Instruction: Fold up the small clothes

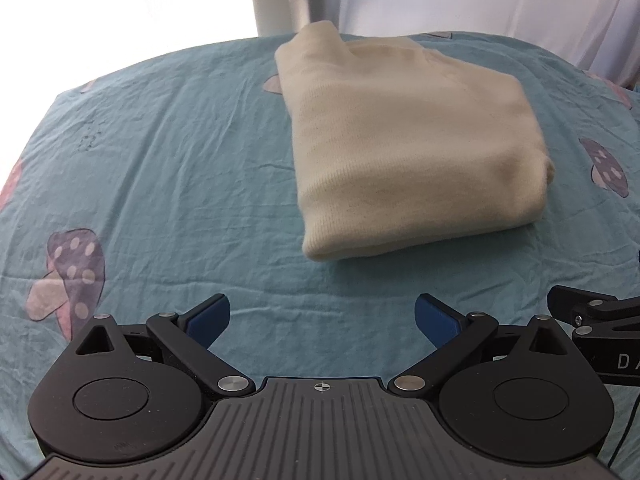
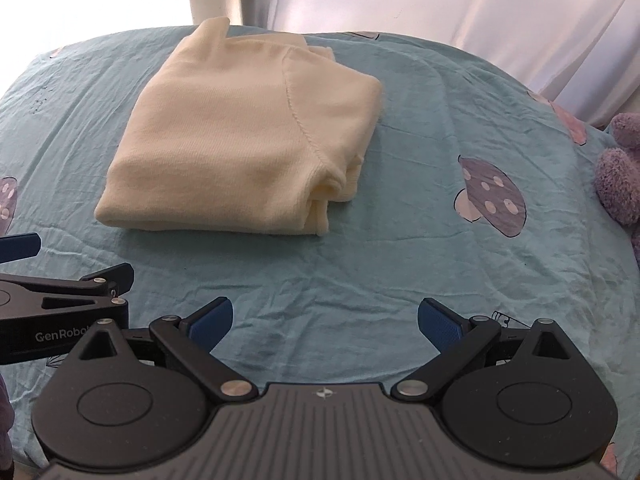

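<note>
My left camera sits just behind my left gripper (image 1: pixel 322 316) and looks forward and down along its spread fingers, low over the sheet (image 1: pixel 168 168). The sweater (image 1: pixel 400 152) lies ahead, right of centre, near. My right camera rides the same way behind my right gripper (image 2: pixel 325 318), facing the same direction from a spot just to the right, so there the sweater (image 2: pixel 240 136) falls left of centre. Both views share the sweater, the sheet around it and the curtain (image 2: pixel 440 8) behind. Each catches the other tool at its inner edge; only the right view reaches the plush (image 2: pixel 620 168).
</note>
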`<action>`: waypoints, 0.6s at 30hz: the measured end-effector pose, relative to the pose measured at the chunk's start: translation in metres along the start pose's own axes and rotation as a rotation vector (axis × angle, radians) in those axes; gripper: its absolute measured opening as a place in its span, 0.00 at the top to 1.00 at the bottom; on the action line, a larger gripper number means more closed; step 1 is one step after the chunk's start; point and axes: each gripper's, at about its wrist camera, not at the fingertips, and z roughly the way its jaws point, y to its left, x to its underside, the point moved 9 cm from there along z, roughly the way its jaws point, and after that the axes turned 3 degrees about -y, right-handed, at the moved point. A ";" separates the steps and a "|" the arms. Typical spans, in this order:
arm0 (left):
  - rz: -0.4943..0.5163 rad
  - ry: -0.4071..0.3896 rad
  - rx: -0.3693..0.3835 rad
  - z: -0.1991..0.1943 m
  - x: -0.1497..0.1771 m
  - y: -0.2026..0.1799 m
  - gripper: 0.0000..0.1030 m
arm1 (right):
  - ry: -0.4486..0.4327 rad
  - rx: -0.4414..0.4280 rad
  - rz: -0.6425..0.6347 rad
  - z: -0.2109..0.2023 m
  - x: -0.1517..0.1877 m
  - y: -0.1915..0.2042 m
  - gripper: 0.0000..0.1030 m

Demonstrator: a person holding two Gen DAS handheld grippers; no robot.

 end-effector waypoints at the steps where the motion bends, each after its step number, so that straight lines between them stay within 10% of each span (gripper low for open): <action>1: 0.000 -0.001 0.000 0.000 0.000 0.000 0.01 | 0.000 -0.001 0.000 0.000 0.000 0.000 0.04; 18: -0.012 -0.004 0.006 -0.002 0.002 -0.002 0.01 | -0.014 -0.003 0.001 -0.004 0.001 -0.004 0.04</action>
